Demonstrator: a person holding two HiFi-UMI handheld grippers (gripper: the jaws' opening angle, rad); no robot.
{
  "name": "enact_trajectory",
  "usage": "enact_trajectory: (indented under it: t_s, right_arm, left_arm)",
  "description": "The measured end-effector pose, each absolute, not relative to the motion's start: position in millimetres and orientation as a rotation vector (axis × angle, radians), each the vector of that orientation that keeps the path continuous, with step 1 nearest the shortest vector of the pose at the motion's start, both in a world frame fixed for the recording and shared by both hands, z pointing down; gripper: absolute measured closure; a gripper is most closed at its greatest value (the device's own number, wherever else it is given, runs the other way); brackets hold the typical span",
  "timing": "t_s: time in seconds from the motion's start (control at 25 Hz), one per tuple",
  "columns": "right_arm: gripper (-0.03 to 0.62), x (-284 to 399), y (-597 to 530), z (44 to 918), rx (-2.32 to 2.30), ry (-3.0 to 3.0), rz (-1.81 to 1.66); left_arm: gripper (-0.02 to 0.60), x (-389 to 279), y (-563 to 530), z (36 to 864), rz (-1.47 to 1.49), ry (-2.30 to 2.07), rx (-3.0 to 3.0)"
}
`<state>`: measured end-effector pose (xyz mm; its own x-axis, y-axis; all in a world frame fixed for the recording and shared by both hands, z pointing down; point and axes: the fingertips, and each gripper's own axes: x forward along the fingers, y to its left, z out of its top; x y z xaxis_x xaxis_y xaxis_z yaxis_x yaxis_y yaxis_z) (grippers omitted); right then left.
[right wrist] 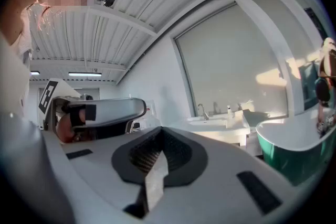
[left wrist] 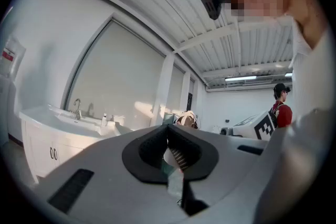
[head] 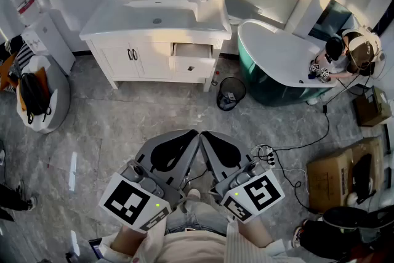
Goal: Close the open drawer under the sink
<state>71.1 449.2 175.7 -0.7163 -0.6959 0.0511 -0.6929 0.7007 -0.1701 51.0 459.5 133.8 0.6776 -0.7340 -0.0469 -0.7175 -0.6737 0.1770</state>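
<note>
A white vanity (head: 154, 40) with a sink and faucet stands against the far wall. Its right-hand drawer (head: 192, 64) is pulled out a little, with the inside showing above its front. Both grippers are held low near my body, far from the vanity. The left gripper (head: 192, 136) and the right gripper (head: 207, 136) are shut with nothing in them, tips nearly touching each other. The left gripper view looks over the shut jaws of the left gripper (left wrist: 168, 129) toward the vanity (left wrist: 47, 136). The right gripper view shows the right gripper (right wrist: 157, 132) shut, with the vanity (right wrist: 220, 126) beyond.
A green bathtub (head: 277, 68) with a white rim stands right of the vanity, and a black waste bin (head: 231, 93) sits between them. Cables (head: 289, 157) and a cardboard box (head: 332, 175) lie at the right. A person (head: 348, 52) sits beyond the tub. A white chair (head: 40, 98) is at the left.
</note>
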Motion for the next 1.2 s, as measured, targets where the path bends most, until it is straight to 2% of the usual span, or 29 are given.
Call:
enact_trajectory:
  t_s: [0.68, 1.2]
  right_arm:
    - [0.585, 122, 472, 192, -1.208, 2.843, -0.347]
    - [0.585, 99, 398, 204, -1.171, 2.859, -0.405]
  left_arm:
    - [0.566, 92, 479, 155, -0.115, -1.212, 2.739]
    - [0.566, 67, 405, 164, -0.102, -1.26, 2.712]
